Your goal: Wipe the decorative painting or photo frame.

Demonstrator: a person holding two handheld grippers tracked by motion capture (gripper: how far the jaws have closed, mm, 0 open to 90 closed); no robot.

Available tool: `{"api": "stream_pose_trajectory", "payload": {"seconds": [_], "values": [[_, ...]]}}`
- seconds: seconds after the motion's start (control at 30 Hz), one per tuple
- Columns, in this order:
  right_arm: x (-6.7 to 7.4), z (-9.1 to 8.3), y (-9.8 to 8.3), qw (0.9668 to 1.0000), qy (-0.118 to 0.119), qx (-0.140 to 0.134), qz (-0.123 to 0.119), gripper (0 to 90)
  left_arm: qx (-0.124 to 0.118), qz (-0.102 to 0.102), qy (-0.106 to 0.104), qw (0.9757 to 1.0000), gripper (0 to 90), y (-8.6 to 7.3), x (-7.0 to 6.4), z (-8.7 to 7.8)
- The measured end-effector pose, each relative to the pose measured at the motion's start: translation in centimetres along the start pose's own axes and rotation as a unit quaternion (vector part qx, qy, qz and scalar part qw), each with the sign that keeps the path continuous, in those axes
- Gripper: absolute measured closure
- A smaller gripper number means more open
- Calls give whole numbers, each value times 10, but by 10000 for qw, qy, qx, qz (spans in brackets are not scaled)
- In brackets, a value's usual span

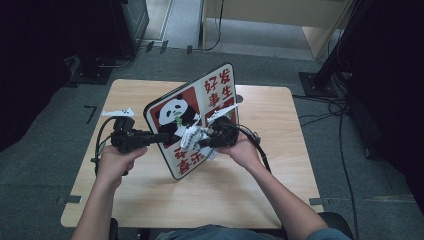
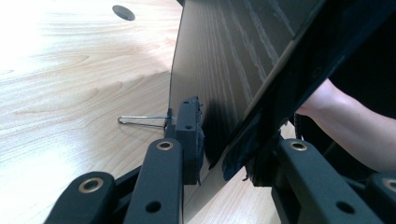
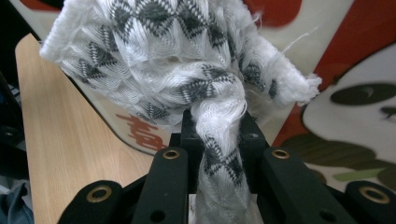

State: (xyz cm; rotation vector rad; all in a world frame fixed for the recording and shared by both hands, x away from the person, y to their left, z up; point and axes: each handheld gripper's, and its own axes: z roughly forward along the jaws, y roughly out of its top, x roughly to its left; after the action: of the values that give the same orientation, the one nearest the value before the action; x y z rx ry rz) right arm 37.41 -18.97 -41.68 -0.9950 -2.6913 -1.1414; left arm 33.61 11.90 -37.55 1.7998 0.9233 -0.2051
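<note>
The left hand-held gripper (image 1: 159, 137) is pinching the left edge of the panda board (image 1: 192, 117), standing tilted mid-desk (image 1: 260, 180). The right hand-held gripper (image 1: 200, 144) is clamping a white patterned cloth (image 1: 192, 137) against the board's face.

– What do my two tools look like from above?

– I see the left gripper (image 1: 159, 137) and right gripper (image 1: 199, 144) as matt black, each topped by a pale three-cornered plate, black cables trailing back.

– And close up?

– My jaws are flat black bars with brass-ringed holes. My forearms are bare, with a blue-grey garment below.
</note>
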Motion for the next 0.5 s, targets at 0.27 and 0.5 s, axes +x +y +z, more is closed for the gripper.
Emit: {"api": "stream_pose_trajectory", "payload": {"seconds": [0.27, 0.5], "values": [[-4, 10, -13, 9999, 40, 70, 89, 791, 6, -10, -3, 10000, 715, 0, 0, 0], [-6, 18, -24, 9996, 38, 188, 214, 791, -4, 14, 44, 10000, 715, 0, 0, 0]]}}
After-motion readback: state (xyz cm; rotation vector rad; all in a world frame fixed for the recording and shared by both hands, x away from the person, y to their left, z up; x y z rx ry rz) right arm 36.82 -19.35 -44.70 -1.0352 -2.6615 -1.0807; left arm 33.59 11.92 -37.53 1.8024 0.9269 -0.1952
